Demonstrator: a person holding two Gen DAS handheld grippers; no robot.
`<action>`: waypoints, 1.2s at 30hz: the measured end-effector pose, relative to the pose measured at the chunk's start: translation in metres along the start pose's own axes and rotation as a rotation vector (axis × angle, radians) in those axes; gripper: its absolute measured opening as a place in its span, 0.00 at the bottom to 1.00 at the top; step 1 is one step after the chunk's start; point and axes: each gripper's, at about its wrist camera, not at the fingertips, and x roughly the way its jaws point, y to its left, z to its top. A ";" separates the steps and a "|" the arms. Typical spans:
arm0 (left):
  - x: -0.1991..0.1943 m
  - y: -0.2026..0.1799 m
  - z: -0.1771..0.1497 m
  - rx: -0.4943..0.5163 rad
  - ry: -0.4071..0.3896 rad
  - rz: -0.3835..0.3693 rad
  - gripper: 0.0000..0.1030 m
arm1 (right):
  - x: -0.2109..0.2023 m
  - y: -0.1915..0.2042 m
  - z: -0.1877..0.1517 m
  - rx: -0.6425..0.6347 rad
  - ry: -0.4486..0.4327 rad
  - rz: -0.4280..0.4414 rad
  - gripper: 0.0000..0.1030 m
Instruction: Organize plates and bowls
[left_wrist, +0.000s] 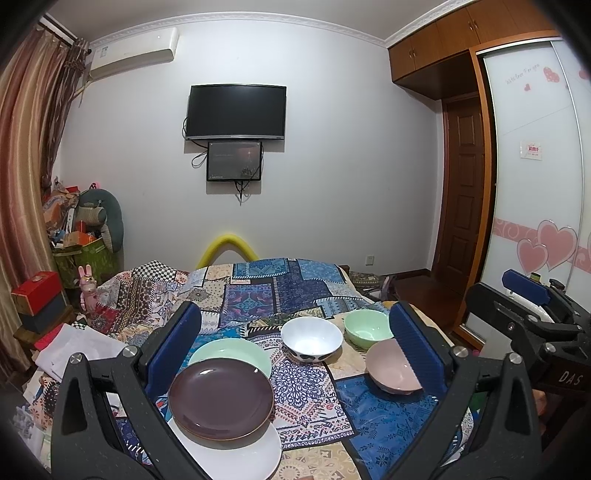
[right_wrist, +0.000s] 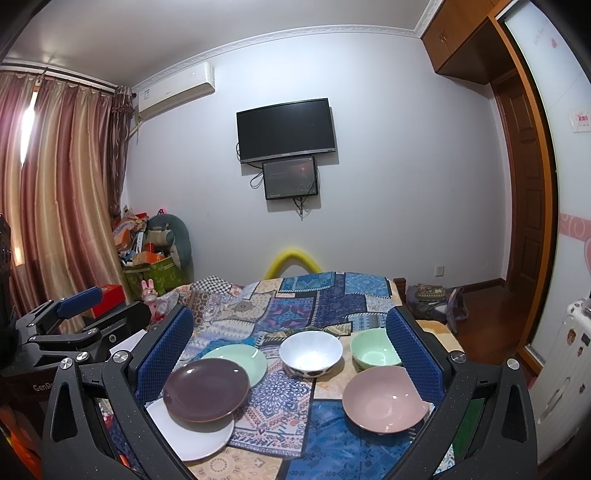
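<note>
A brown plate (left_wrist: 221, 398) (right_wrist: 206, 390) overlaps a white plate (left_wrist: 236, 452) (right_wrist: 194, 435) and a green plate (left_wrist: 236, 354) (right_wrist: 243, 360) on the patchwork cloth (left_wrist: 306, 387). To their right stand a white bowl (left_wrist: 311, 338) (right_wrist: 310, 352), a green bowl (left_wrist: 367, 326) (right_wrist: 373, 352) and a pink bowl (left_wrist: 391, 369) (right_wrist: 384, 400). My left gripper (left_wrist: 295, 350) is open and empty, above the near edge. My right gripper (right_wrist: 291, 350) is open and empty; it also shows in the left wrist view (left_wrist: 532, 306).
The cloth covers a bed-like surface (right_wrist: 314, 295) that runs back toward the wall. A clutter of boxes and bags (left_wrist: 74, 240) lies at the left. A bag (right_wrist: 432, 299) lies on the floor at the right, by the wardrobe (left_wrist: 535, 184).
</note>
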 end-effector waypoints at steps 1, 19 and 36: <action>0.000 0.000 0.000 0.000 0.000 0.000 1.00 | 0.000 0.000 0.000 0.000 0.000 0.001 1.00; 0.014 0.026 -0.006 -0.033 0.024 -0.010 1.00 | 0.016 0.012 -0.003 -0.016 0.038 0.011 1.00; 0.082 0.124 -0.052 -0.062 0.214 0.063 0.81 | 0.100 0.037 -0.048 -0.003 0.277 0.076 0.94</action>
